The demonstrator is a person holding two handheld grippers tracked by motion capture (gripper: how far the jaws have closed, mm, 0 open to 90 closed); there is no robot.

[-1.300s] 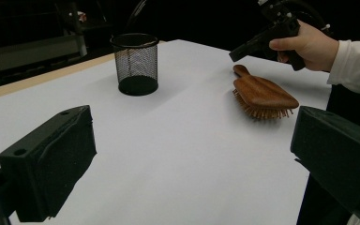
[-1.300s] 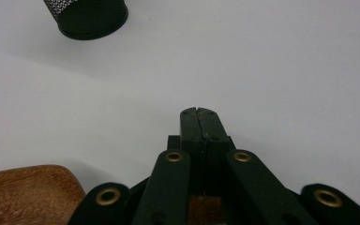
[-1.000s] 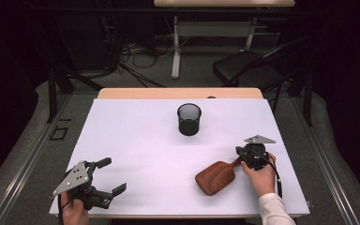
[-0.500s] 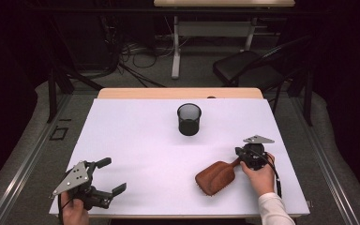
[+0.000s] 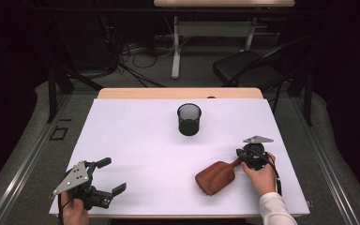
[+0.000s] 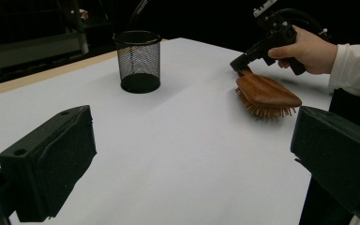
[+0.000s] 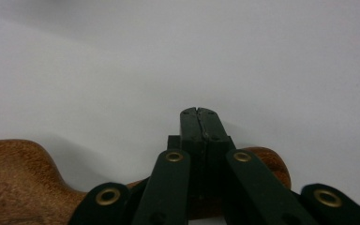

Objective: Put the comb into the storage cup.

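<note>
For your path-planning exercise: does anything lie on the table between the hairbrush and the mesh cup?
Nothing visible does. Only bare white table lies between the hairbrush, at the right gripper, and the mesh cup.

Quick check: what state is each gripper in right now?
Left gripper: open, holding nothing.
Right gripper: jaws closed tip to tip, over the handle of the wooden hairbrush; a grip on it cannot be told.

Right gripper view: wooden hairbrush [image 7: 14,178] cut off by left and bottom edges, handle mostly hidden under the right hand-held gripper [image 7: 198,114]; contact between closed jaws and handle can't be told. Left gripper view: the left hand-held gripper [image 6: 192,154] has both jaws cropped at bottom and sides; person's sleeve [image 6: 354,70] cut by right edge. High view: brush bristles [image 5: 206,191] too small to make out; table [image 5: 136,140] near edge partly hidden by hands.
</note>
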